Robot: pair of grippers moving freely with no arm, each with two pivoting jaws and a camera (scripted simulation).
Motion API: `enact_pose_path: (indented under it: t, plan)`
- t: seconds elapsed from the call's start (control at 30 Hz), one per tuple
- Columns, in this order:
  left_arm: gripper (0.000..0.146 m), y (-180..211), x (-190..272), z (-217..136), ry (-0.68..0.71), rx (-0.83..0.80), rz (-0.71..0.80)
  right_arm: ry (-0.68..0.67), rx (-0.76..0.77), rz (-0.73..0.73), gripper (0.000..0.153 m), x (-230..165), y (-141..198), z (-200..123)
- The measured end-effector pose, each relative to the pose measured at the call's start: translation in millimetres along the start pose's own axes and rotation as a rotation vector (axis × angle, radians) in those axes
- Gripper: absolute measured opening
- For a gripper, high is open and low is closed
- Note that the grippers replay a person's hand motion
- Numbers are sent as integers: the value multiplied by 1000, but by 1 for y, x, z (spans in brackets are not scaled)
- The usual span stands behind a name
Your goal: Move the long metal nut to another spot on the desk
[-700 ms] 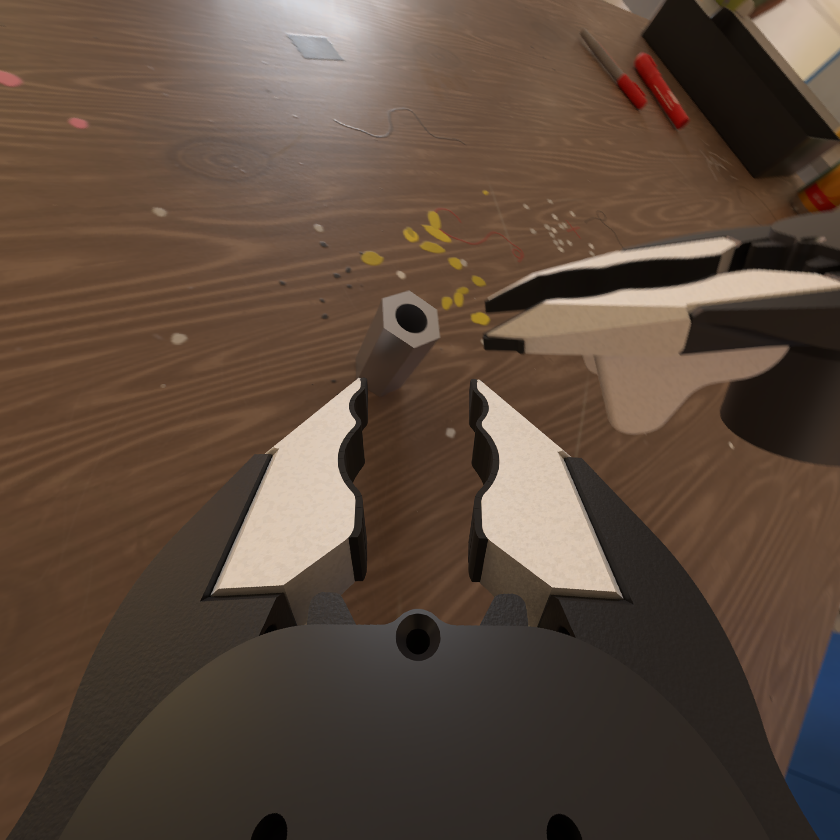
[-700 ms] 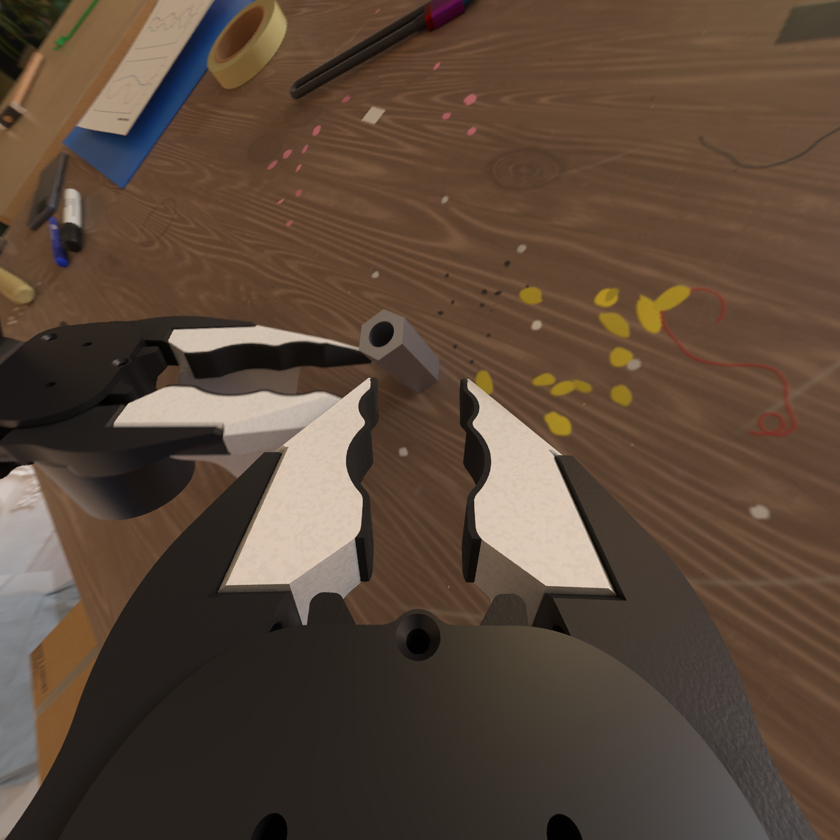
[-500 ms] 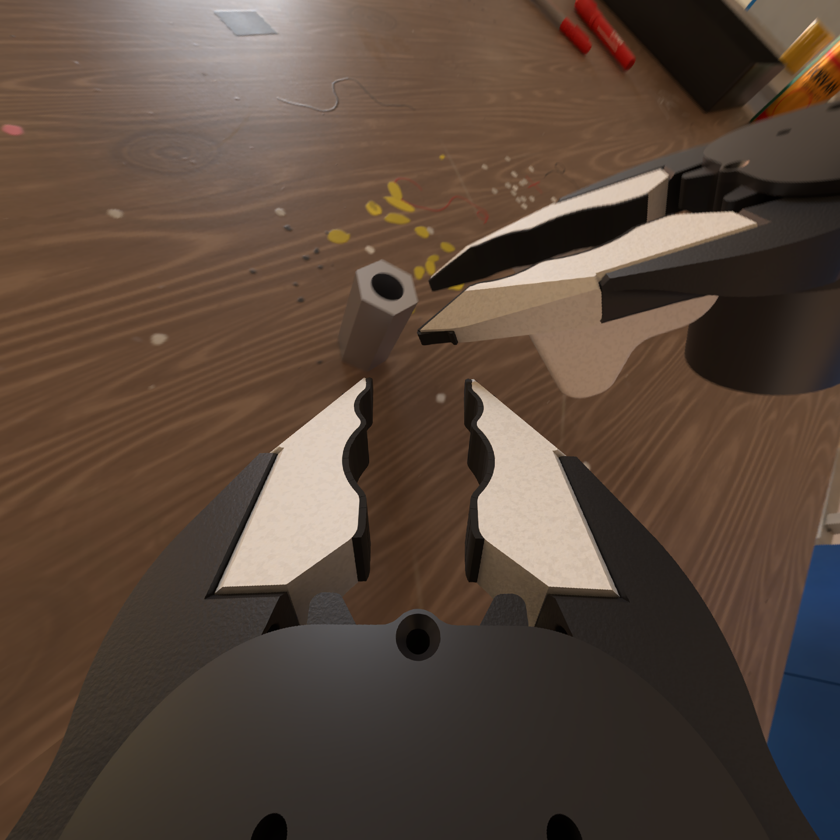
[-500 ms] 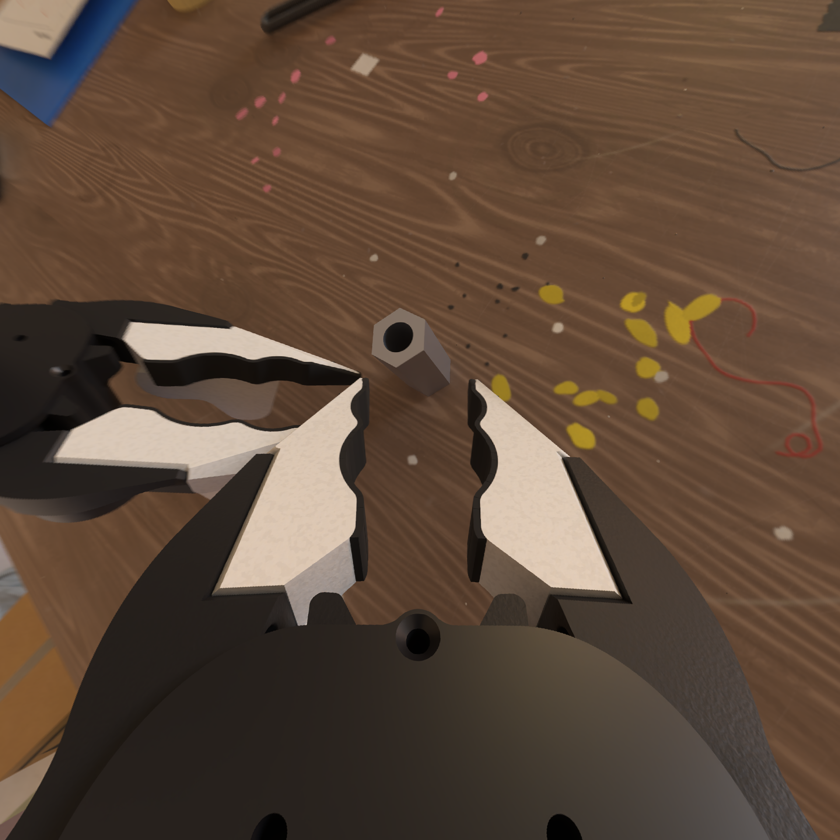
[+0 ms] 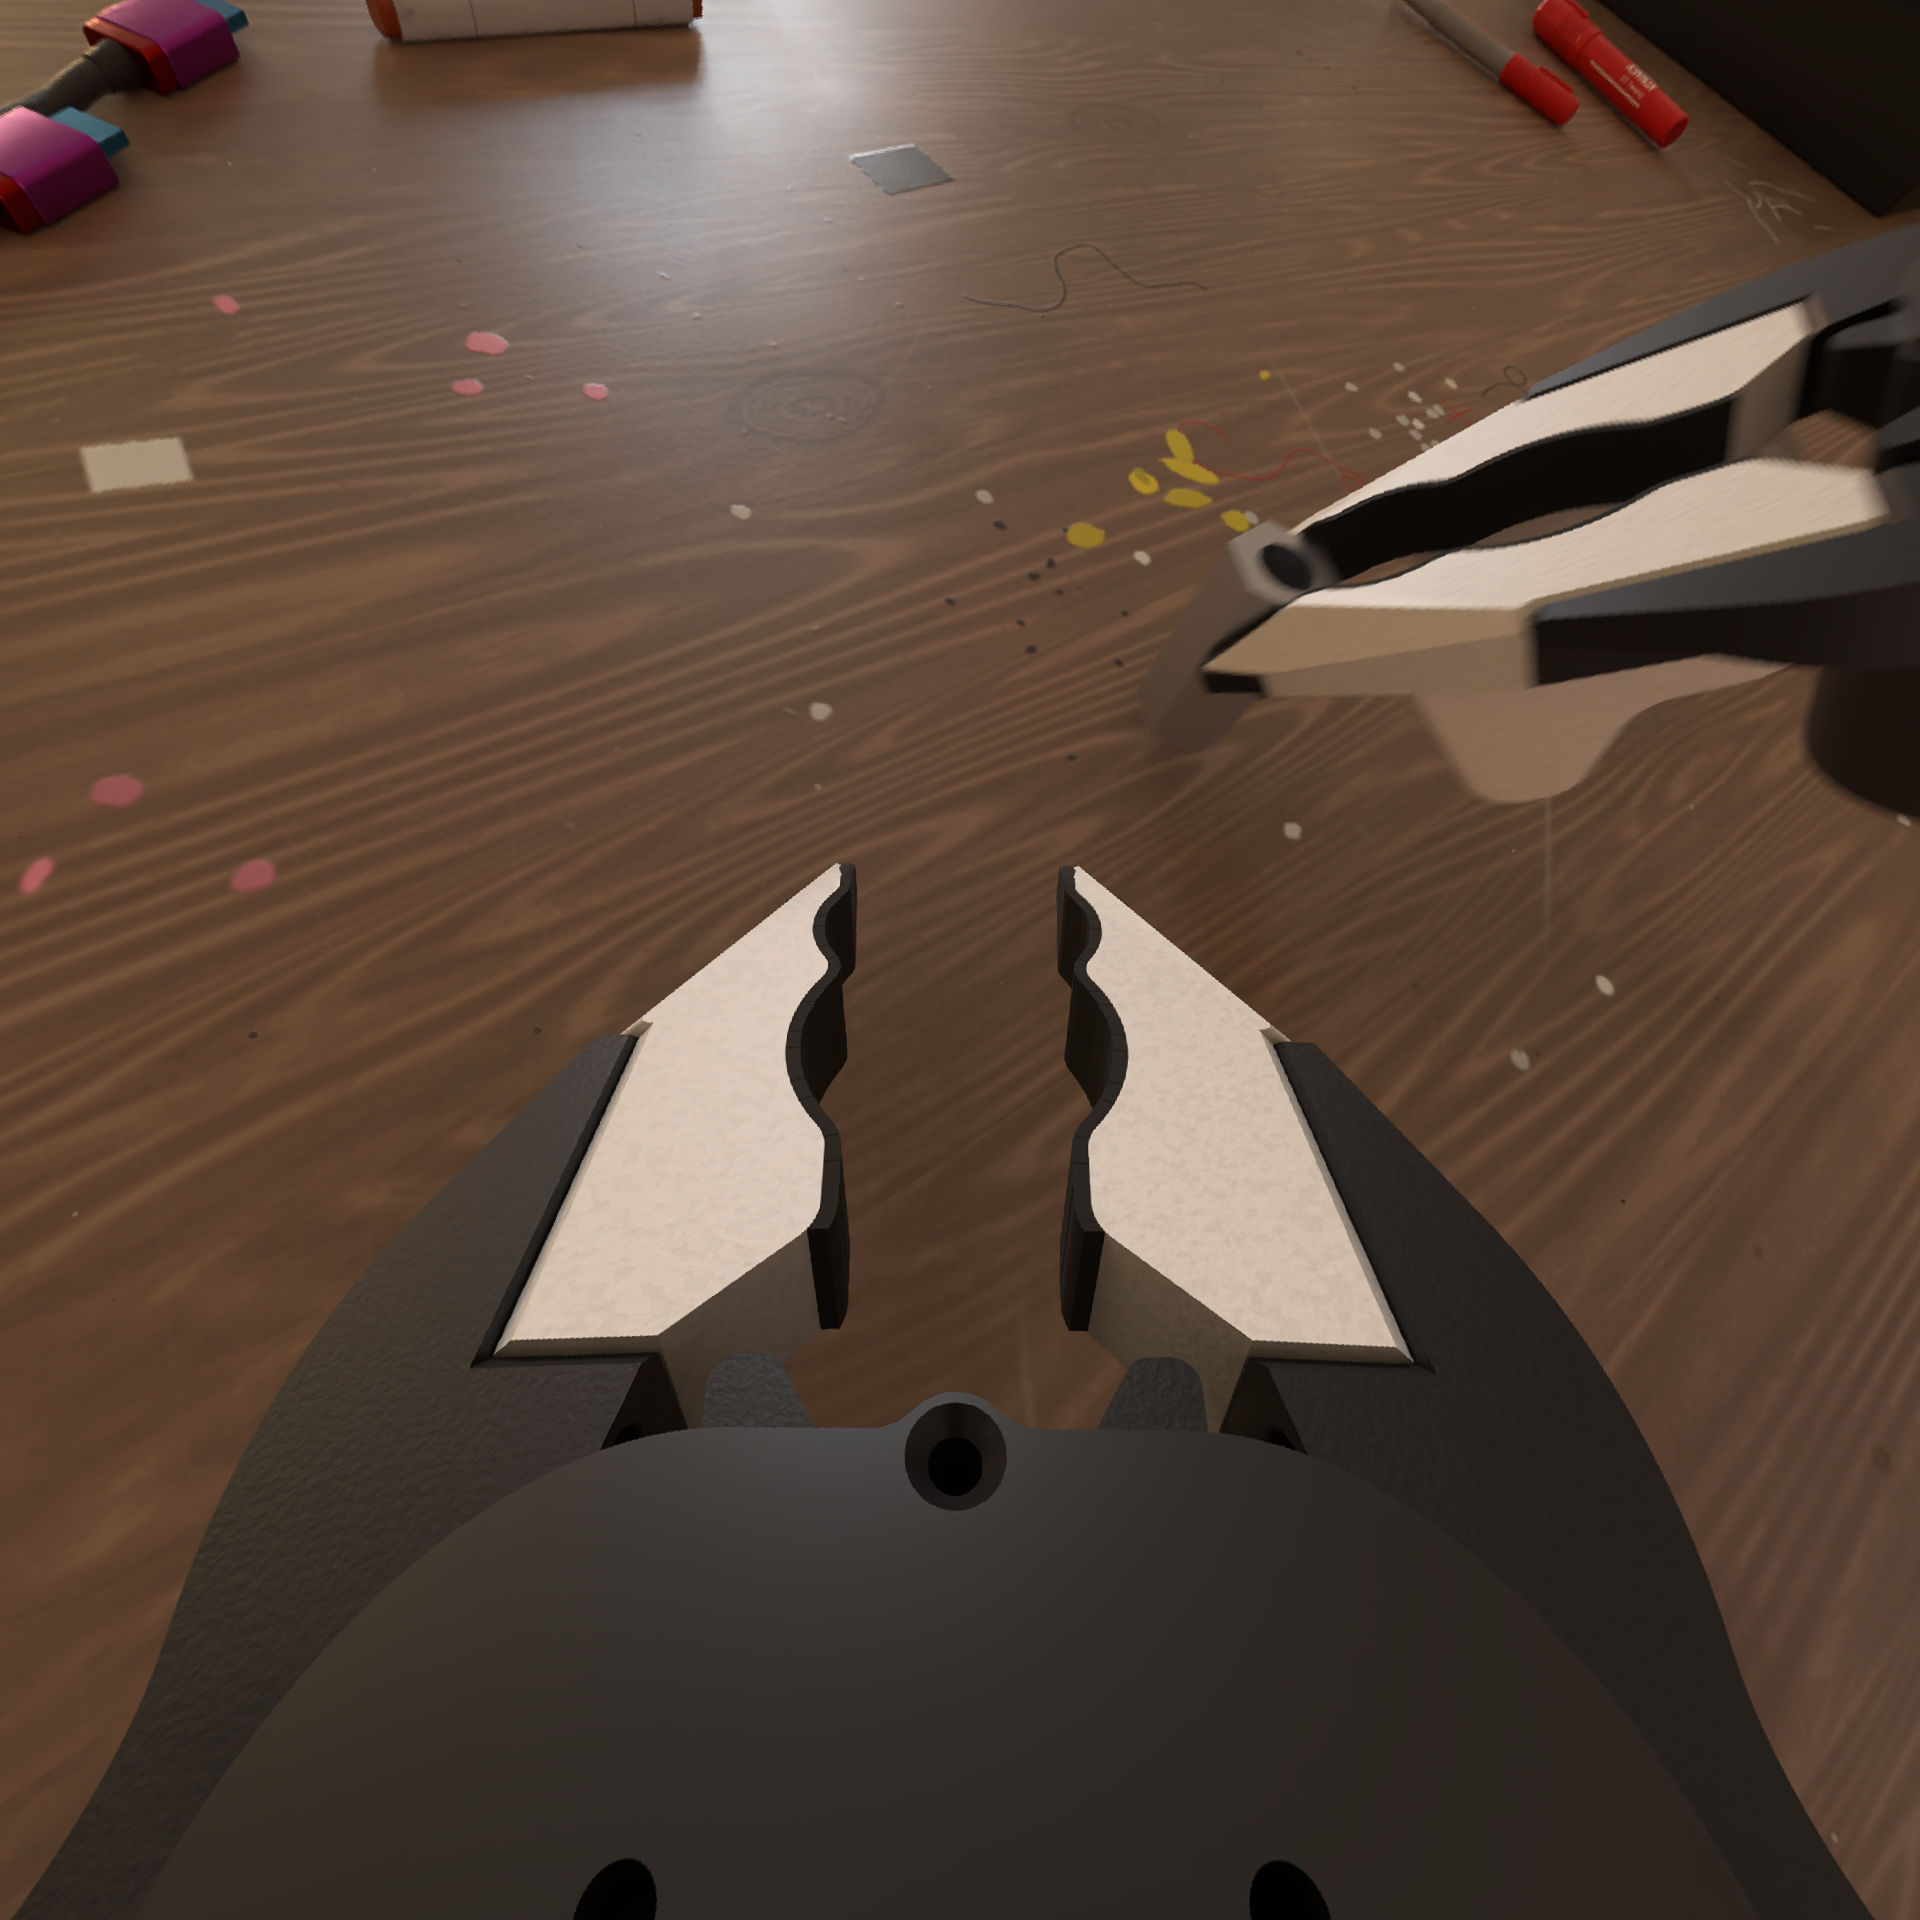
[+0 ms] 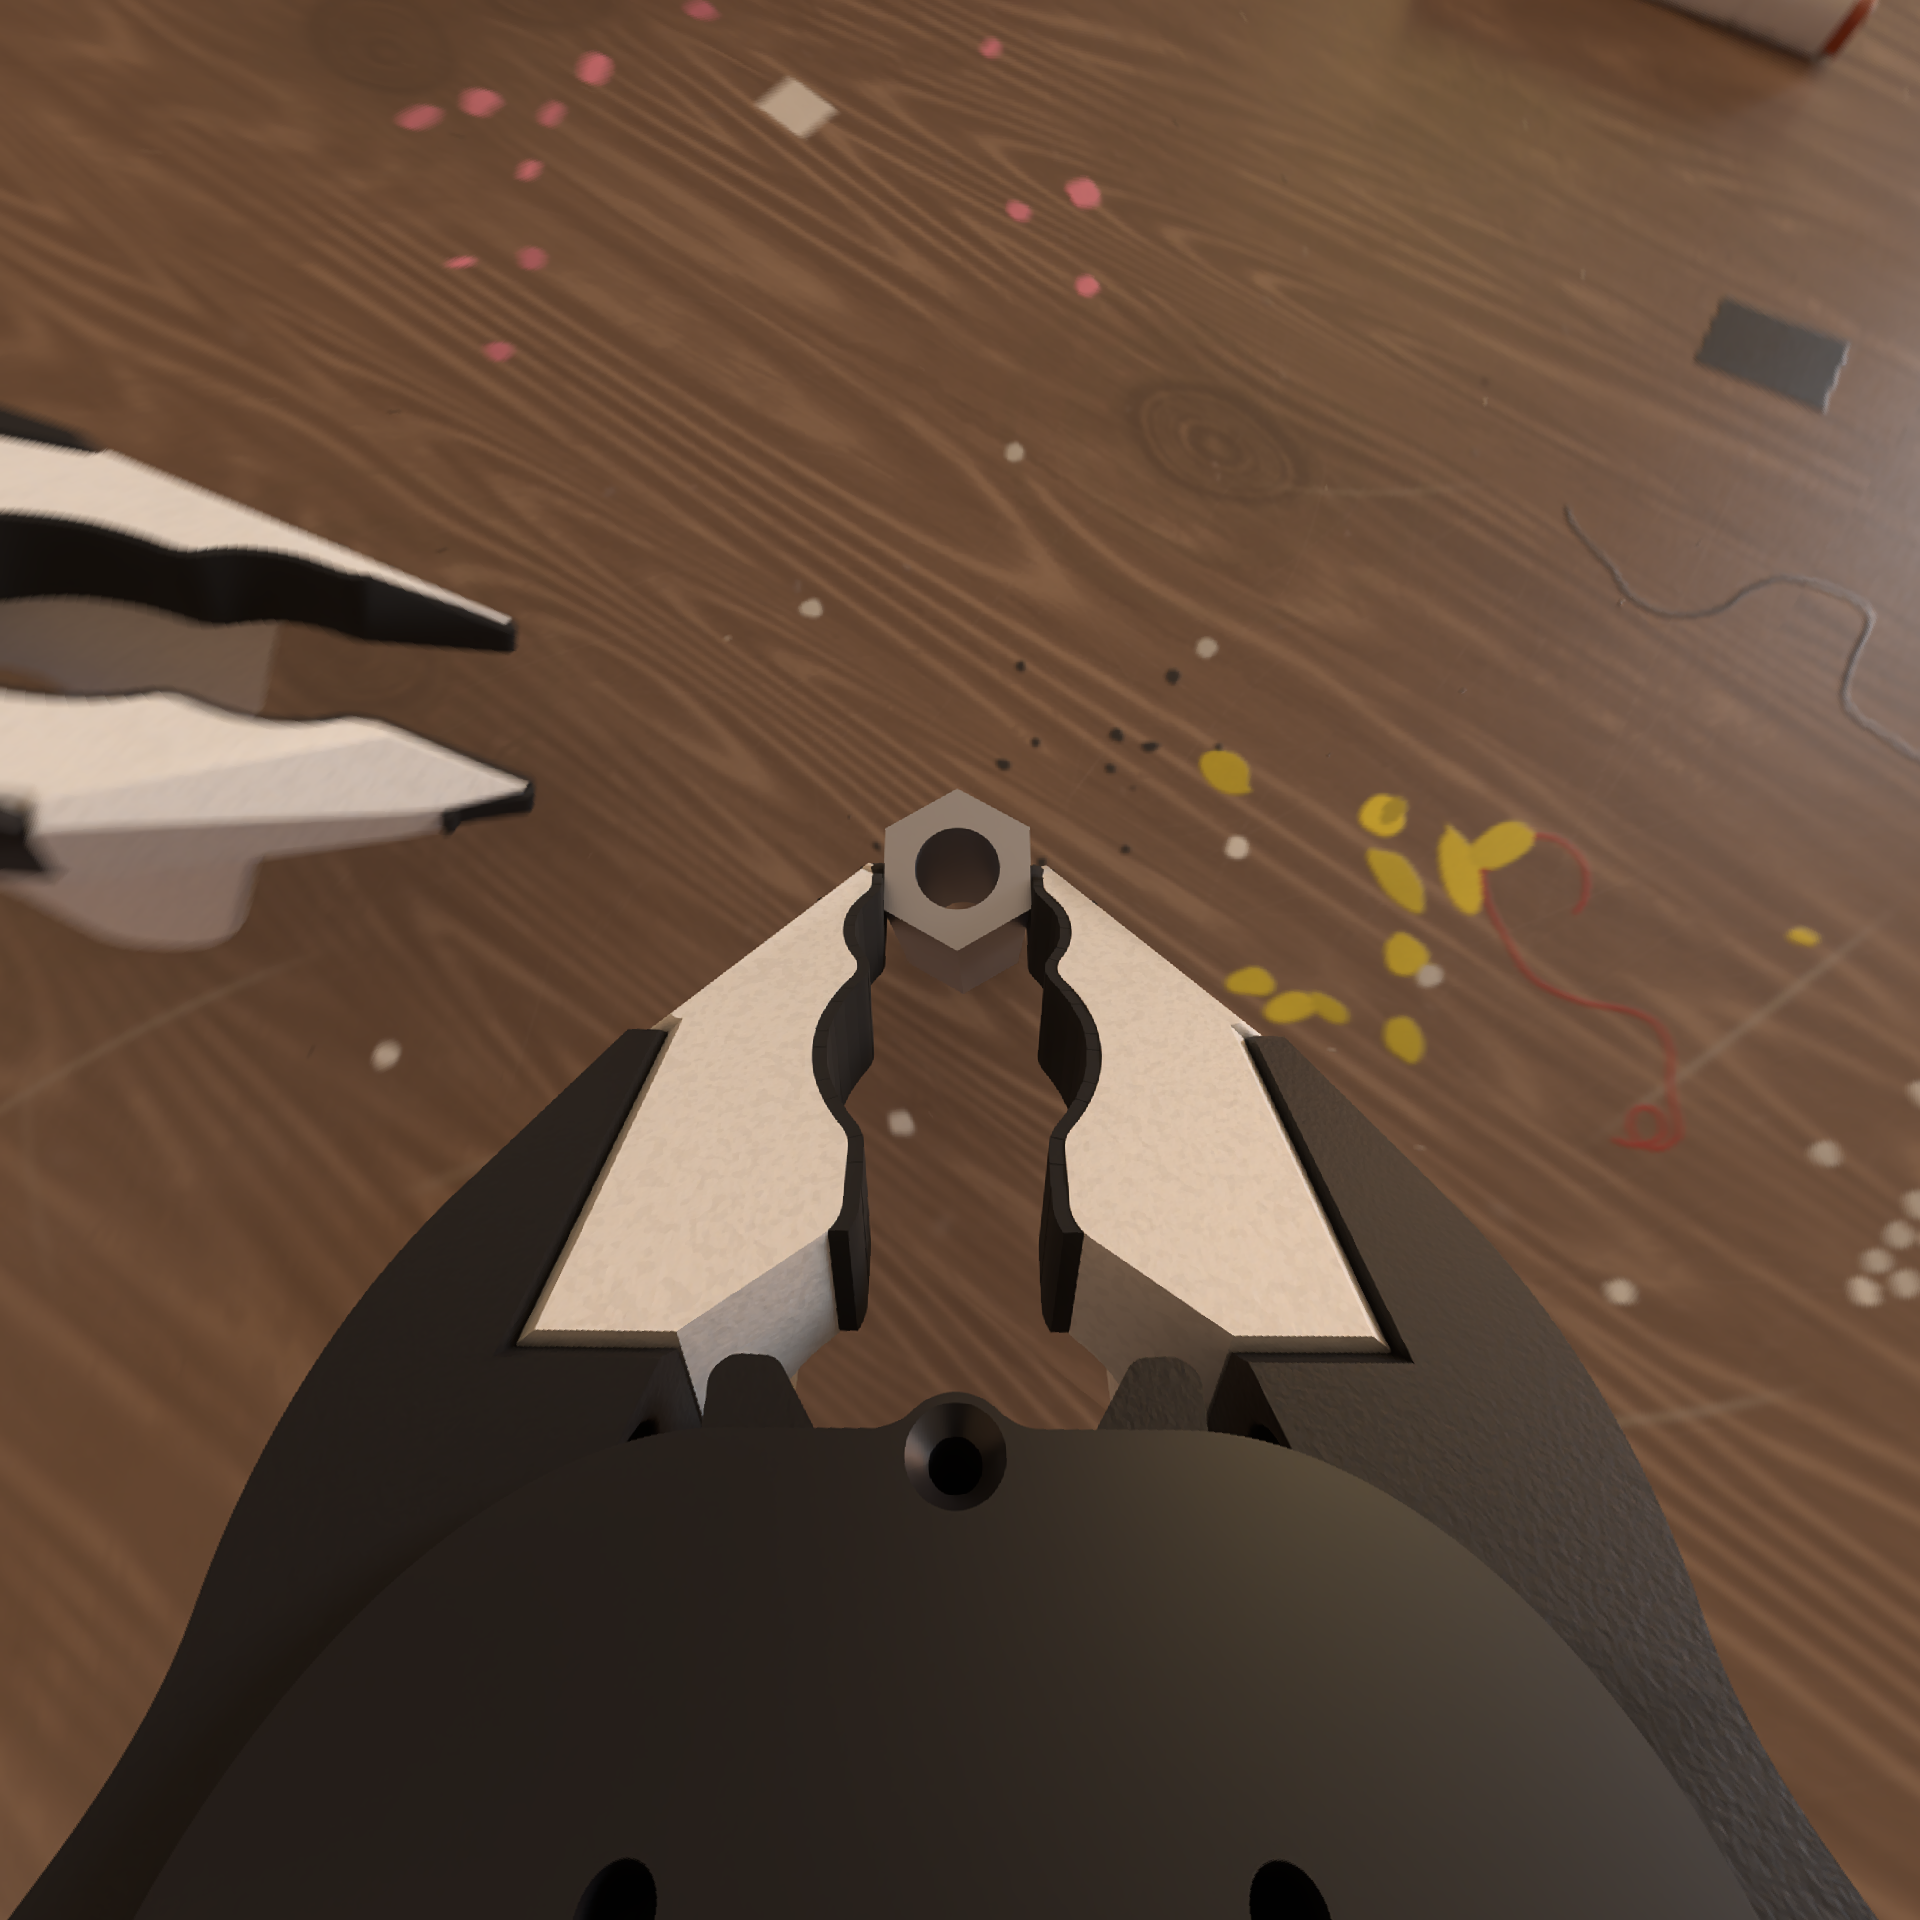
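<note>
Item: one long metal nut (image 6: 956, 873), grey, hexagonal, with a round bore, standing upright on the wooden counter (image 6: 1143, 364). Hand-held grippers: two. The right hand-held gripper (image 6: 956, 883) had its two fingertips against opposite flats of the nut, one on each side near the top end, so it was grasping the nut; the nut's base appeared to rest on the counter, though contact could not be confirmed. The left hand-held gripper (image 5: 956, 883) was released, jaws parted with nothing between them, and hung over bare counter well apart from the nut, off to the nut's left as the right wrist view showed it (image 6: 488, 717). Also on the counter, relative to the nut: a cluster of yellow flecks (image 6: 1403, 894) near its right side; scattered pink flecks (image 6: 530, 187) well beyond it; one grey square patch (image 6: 1771, 353) far right; one pale square patch (image 6: 795, 106) far behind; two red markers (image 5: 1605, 73) at the far edge.
</note>
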State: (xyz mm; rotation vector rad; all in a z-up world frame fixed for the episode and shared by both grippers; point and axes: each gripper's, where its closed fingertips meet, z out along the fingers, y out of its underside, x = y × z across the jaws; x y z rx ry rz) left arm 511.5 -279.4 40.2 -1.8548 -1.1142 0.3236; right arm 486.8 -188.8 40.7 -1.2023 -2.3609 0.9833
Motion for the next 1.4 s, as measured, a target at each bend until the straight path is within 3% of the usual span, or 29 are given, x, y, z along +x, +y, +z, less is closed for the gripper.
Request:
enact_pose_path:
  t: [0.1,0.17,0.23,0.33,0.5,0.6,0.77,0.83,1.03,1.13,1.23,1.4]
  plan:
    - [38,-3,0,-1,1,6,-5,-86,-7,-94,26,18,2,-35]
    - [38,-4,-2,-1,-4,6,-2,-87,-15,-156,26,52,12,-66]
    - [38,-4,-6,-1,-22,0,20,-111,-40,-108,26,98,28,-86]
    - [37,-3,-11,1,-45,-10,28,-73,-13,-114,26,155,40,-87]
    - [37,-5,-15,-4,-107,-19,10,-172,-20,-242,26,176,54,-62]
    - [37,1,-21,-17,-202,-22,44,-208,-28,-307,26,177,64,-57]
    - [36,19,-27,-35,-341,-72,-7,-284,40,-246,27,177,64,-59]
    - [36,22,-29,-41,-387,-63,-31,-303,104,-203,45,176,56,-68]
    - [36,27,-40,-60,-462,-36,-52,-183,247,-77,43,188,38,-111]
    - [41,30,-61,-73,-513,-23,-68,-182,469,-35,38,159,16,-136]
    - [49,38,-85,-84,-507,-43,-122,-153,603,22,39,123,8,-133]
    - [50,56,-121,-104,-442,-75,-149,-211,452,139,46,44,15,-74]
